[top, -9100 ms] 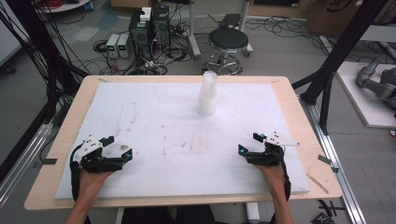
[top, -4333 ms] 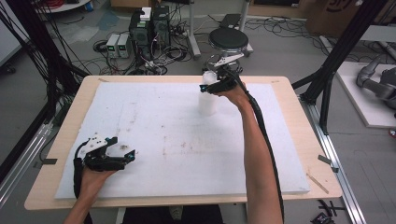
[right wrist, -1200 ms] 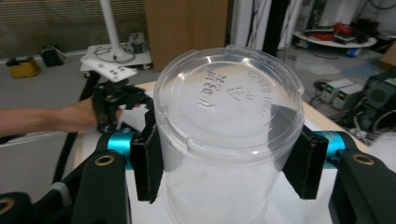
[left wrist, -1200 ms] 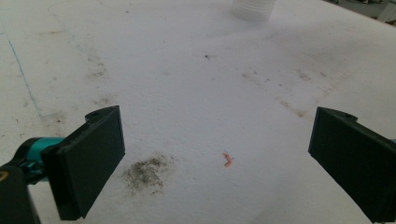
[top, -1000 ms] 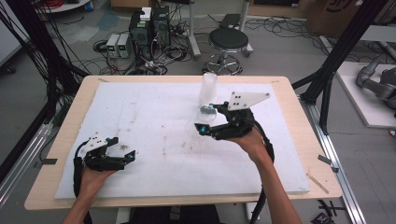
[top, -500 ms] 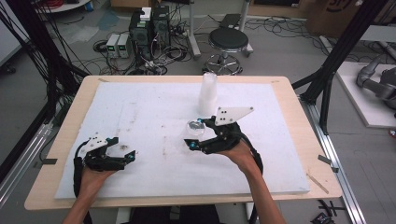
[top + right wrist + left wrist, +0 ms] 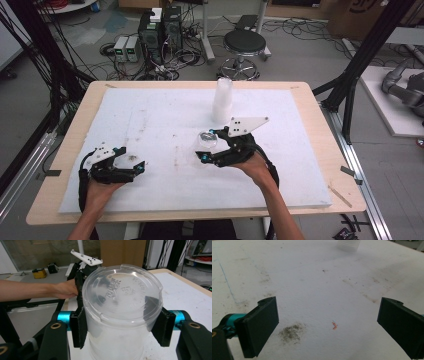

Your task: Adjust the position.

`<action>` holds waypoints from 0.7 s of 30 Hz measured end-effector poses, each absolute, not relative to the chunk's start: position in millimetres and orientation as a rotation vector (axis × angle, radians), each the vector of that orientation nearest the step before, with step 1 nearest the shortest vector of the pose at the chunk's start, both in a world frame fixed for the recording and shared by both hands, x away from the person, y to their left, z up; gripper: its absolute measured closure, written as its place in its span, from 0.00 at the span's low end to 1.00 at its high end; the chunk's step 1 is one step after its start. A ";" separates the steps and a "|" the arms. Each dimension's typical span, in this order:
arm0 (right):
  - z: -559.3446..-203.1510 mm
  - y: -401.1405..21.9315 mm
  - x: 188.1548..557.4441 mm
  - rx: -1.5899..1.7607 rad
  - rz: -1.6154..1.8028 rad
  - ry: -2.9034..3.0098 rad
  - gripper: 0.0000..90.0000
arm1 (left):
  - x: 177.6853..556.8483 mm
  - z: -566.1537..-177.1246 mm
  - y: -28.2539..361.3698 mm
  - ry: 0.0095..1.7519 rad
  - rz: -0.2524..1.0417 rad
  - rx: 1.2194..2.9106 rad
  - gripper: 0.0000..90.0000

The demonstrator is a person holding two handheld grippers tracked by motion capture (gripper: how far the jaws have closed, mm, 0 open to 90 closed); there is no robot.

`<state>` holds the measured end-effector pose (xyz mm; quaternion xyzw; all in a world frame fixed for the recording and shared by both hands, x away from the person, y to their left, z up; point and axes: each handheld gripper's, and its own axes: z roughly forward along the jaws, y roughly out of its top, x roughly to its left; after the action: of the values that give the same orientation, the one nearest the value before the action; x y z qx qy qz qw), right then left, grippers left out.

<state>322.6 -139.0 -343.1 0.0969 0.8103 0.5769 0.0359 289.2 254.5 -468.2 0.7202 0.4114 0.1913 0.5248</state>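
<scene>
Two tongs work over the white-padded bench point(image 7: 150, 110). The right tongs point(image 7: 206, 148), near the bench's middle, are clamped on one clear plastic cup point(image 7: 206, 142) — in the right gripper view the cup point(image 7: 122, 315) sits between the two black jaws, bottom toward the camera, both pads pressed to its sides. A stack of clear cups point(image 7: 222, 99) stands upright toward the far edge, just beyond the held one. The left tongs point(image 7: 131, 167) rest near the front left corner, jaws wide apart — nothing but stained padding lies between them.
</scene>
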 end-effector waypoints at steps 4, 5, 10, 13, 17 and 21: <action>-344.8 -142.2 324.2 0.312 1.776 2.483 0.44 | 290.1 -468.3 254.8 0.990 0.450 1.725 0.04; -345.3 -143.0 324.7 0.316 1.776 2.480 0.44 | 290.2 -468.4 254.6 0.992 0.449 1.723 0.04; -349.3 -145.0 328.0 0.335 1.783 2.481 0.44 | 290.1 -468.3 254.0 0.987 0.453 1.731 0.04; -350.6 -145.4 329.0 0.346 1.787 2.480 0.44 | 290.0 -468.1 254.3 0.982 0.451 1.730 0.04; -352.4 -147.5 331.9 0.352 1.817 2.475 0.44 | 289.6 -467.5 257.1 0.963 0.438 1.705 0.04; -352.9 -150.3 334.2 0.353 1.887 2.453 0.44 | 291.4 -464.2 260.4 0.922 0.400 1.692 0.04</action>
<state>334.2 -150.3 -352.9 0.1134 0.7874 0.6057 0.0132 291.4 260.4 -464.2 0.7158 0.3903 0.1694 0.5537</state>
